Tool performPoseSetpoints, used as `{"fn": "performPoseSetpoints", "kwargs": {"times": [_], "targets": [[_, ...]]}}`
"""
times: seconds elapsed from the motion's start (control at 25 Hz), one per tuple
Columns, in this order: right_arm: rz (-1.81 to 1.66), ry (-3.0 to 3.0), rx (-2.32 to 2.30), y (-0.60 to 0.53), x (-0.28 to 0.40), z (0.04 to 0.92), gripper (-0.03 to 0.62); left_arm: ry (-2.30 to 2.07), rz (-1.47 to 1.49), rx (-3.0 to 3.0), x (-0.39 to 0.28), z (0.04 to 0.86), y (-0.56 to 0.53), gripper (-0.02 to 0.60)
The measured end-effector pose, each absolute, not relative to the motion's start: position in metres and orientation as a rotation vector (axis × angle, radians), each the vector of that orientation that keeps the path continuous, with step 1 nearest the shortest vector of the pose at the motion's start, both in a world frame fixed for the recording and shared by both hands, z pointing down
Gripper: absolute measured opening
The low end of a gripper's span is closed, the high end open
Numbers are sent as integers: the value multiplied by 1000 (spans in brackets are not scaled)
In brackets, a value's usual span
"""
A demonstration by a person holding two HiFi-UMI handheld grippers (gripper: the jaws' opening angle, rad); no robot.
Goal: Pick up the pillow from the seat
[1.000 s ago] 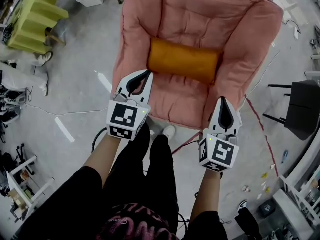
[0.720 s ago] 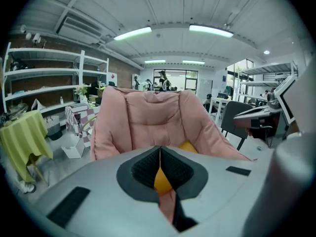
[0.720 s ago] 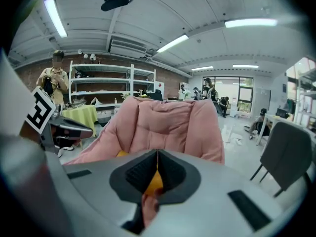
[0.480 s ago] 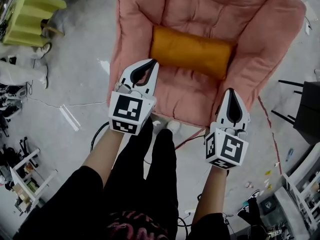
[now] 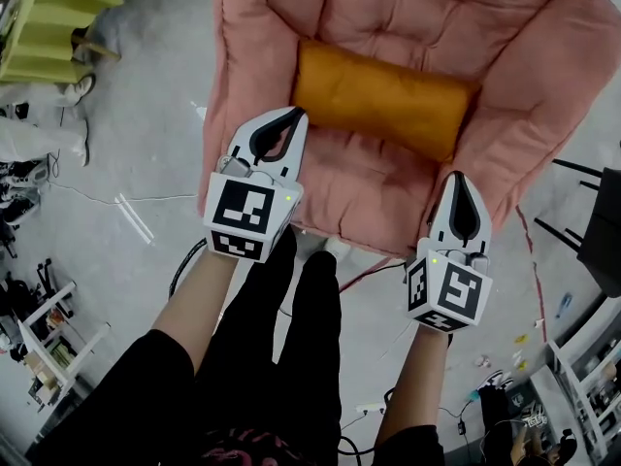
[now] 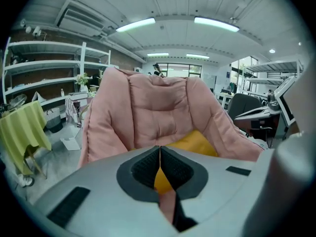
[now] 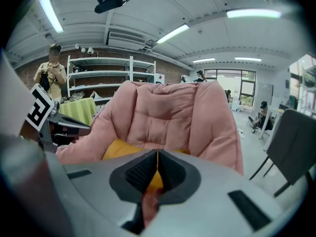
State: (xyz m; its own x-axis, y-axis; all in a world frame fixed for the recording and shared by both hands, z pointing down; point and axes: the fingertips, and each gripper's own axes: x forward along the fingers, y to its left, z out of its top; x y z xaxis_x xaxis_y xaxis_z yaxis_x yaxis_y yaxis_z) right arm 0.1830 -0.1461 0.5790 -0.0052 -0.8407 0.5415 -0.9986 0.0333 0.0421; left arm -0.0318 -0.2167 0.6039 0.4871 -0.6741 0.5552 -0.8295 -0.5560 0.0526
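Orange pillow (image 5: 383, 98) is lying across the pink seat (image 5: 408, 13). Both the left claw (image 5: 294, 116) and right claw (image 5: 456, 178) are pressed together, empty, hovering by the seat's front edge, short of the pillow.

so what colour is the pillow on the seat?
Orange-yellow pillow, plain, on the pink seat. Head view shows it best.

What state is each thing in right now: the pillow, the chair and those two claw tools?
pillow: lying flat across the seat, not gripped.
pink chair: upright, with the pillow on its seat.
left gripper: jaws shut, nothing between them.
right gripper: jaws shut, nothing between them.
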Motion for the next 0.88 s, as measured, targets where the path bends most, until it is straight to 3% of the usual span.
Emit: {"fn": "performPoseSetpoints", "kwargs": {"times": [0.88], "targets": [[526, -1880, 1795, -167, 193, 658, 23, -1215, 710, 2358, -26, 683, -238, 12]]}}
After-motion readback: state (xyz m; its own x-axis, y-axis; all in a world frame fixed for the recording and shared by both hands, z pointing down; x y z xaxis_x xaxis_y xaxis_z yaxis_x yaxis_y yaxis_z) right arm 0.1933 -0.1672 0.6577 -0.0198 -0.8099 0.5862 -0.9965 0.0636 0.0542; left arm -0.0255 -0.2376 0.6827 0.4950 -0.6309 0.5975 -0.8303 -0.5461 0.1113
